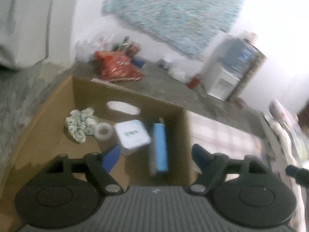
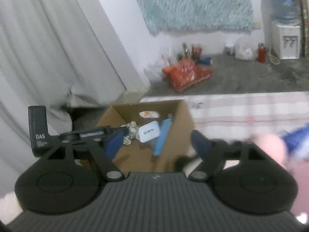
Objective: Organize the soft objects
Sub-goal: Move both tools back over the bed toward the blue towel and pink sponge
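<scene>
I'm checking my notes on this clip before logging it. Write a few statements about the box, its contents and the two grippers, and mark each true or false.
1. The brown cardboard box holds a green-and-white patterned fabric scrunchie. True.
2. The left gripper is clamped on the scrunchie. False: its jaws stand wide apart and hold nothing.
3. A clear tape roll lies between the scrunchie and a white square box. True.
4. The flat blue rectangular box lies on the floor outside the cardboard box. False: it is inside, by the right wall.
5. The right gripper is open and empty. True.
</scene>
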`<state>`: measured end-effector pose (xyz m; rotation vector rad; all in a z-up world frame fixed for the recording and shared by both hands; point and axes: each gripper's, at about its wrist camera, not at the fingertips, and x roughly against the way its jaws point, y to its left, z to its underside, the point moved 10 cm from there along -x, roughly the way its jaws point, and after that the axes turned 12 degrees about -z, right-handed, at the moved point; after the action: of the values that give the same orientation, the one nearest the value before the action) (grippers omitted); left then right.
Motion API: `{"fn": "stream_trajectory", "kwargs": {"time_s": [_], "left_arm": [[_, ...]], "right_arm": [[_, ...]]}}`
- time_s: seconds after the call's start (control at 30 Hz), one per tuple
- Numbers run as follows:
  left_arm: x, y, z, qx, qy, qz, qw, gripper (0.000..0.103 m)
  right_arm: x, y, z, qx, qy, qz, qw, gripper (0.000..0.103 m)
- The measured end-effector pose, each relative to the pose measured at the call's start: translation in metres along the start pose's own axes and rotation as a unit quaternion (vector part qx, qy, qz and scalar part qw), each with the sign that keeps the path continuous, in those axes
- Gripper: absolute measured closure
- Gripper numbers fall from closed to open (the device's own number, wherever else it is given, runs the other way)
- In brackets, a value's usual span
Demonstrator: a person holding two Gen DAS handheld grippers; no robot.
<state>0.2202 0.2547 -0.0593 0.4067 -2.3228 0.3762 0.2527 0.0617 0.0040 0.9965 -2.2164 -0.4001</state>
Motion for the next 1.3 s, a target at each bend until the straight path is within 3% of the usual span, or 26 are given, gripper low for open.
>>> {"fn": "stream_trajectory", "kwargs": {"time_s": [0.17,0.27,0.33,0.43,0.57,0.67,0.77,0.87,0.97,1.1,1.3], "left_arm": [[0.079,-0.056,0.027,-0.071,-0.026,0.037,0.9965,0.006],[0.115,-0.093,0.052,-0.098,-0.023,0.079,0.9918,0.000],[0.127,-0.122,0.076,-0.109,-0.012,0.101,0.9888,0.000],[0.125,-0.164,0.117,-0.144,-0.004,0.121,0.9822,0.000],[0.095,-0.217,0.166,-0.208,0.002,0.121,0.9707,0.000],[0.062,-0.245,0.185,-0.253,-0.001,0.099,0.9624,0.001],[0.034,-0.264,0.191,-0.287,-0.011,0.073,0.9550,0.006],[0.013,-0.270,0.199,-0.314,-0.007,0.059,0.9476,0.012],[0.001,-0.271,0.204,-0.332,0.008,0.068,0.9408,0.019],[-0.009,-0.267,0.211,-0.345,0.024,0.092,0.9339,0.022],[-0.021,-0.254,0.224,-0.360,0.047,0.095,0.9268,0.023]], "right_arm": [[0.138,-0.042,0.029,-0.009,-0.037,0.007,0.999,0.018],[0.209,-0.065,0.052,-0.016,-0.061,0.021,0.998,0.015],[0.246,-0.080,0.070,-0.032,-0.077,0.020,0.996,0.014],[0.270,-0.105,0.103,-0.071,-0.088,0.006,0.994,0.013],[0.251,-0.146,0.153,-0.147,-0.067,-0.005,0.987,0.013],[0.220,-0.164,0.180,-0.197,-0.055,-0.020,0.979,0.014],[0.185,-0.180,0.190,-0.220,-0.042,-0.021,0.974,0.026],[0.157,-0.199,0.191,-0.227,-0.024,-0.008,0.974,0.032],[0.135,-0.220,0.185,-0.247,-0.014,-0.016,0.969,0.032],[0.111,-0.234,0.176,-0.267,0.003,-0.035,0.963,0.032],[0.076,-0.233,0.175,-0.248,0.058,-0.027,0.967,0.030]]}}
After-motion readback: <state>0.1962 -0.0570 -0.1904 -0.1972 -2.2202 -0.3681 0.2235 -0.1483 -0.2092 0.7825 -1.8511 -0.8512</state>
